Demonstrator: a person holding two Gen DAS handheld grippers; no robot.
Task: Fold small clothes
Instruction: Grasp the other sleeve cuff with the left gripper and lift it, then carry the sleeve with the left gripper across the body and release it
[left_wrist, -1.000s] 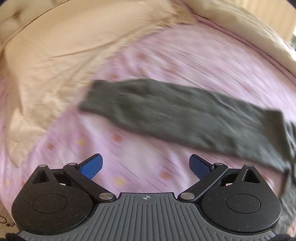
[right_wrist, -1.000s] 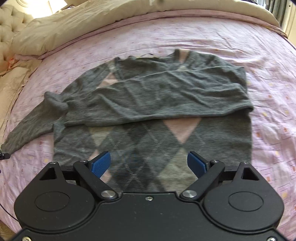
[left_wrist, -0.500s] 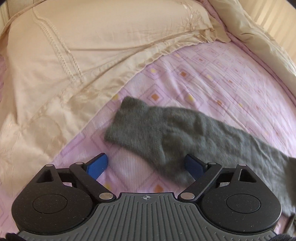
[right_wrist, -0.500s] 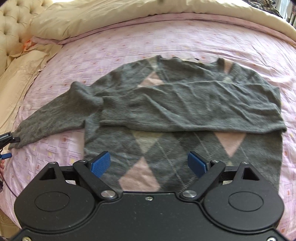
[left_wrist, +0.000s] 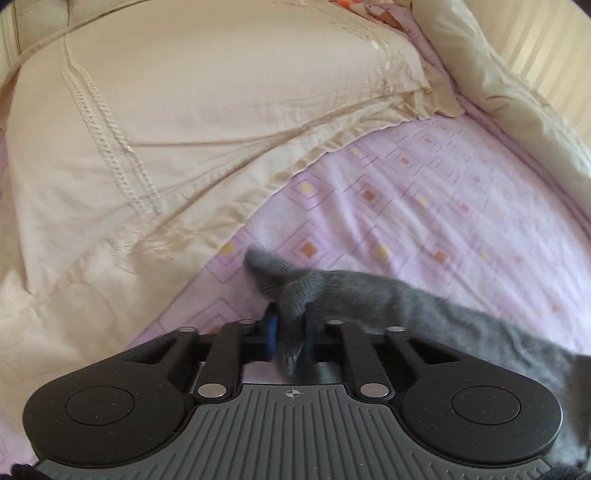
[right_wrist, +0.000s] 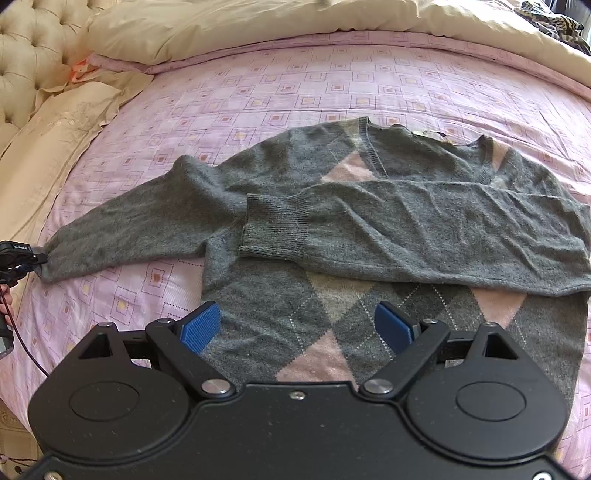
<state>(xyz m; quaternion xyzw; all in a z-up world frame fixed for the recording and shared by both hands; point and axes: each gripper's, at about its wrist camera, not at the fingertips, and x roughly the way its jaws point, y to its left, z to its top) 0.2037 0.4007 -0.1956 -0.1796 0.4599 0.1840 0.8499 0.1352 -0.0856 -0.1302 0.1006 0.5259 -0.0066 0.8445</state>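
Note:
A grey argyle sweater (right_wrist: 332, 314) with pink diamonds lies flat on the pink patterned bed. One sleeve (right_wrist: 424, 229) is folded across its chest. The other sleeve (right_wrist: 129, 232) stretches out to the left. My left gripper (left_wrist: 290, 334) is shut on that sleeve's cuff (left_wrist: 280, 280), which bunches up between the blue pads; in the right wrist view the same gripper (right_wrist: 22, 258) shows at the cuff's end, at the left edge. My right gripper (right_wrist: 295, 328) hovers open above the sweater's lower hem, with nothing between its fingers.
A cream pillow (left_wrist: 184, 129) lies just left of the cuff. Beige bedding (right_wrist: 258, 26) runs along the far side of the bed, with a tufted headboard (right_wrist: 33, 48) at the far left. The pink sheet (right_wrist: 277, 92) lies bare beyond the sweater.
My left gripper moved onto the outstretched sleeve's cuff and shut on it. The right gripper's view slid so the sweater now sits further right; it stayed open.

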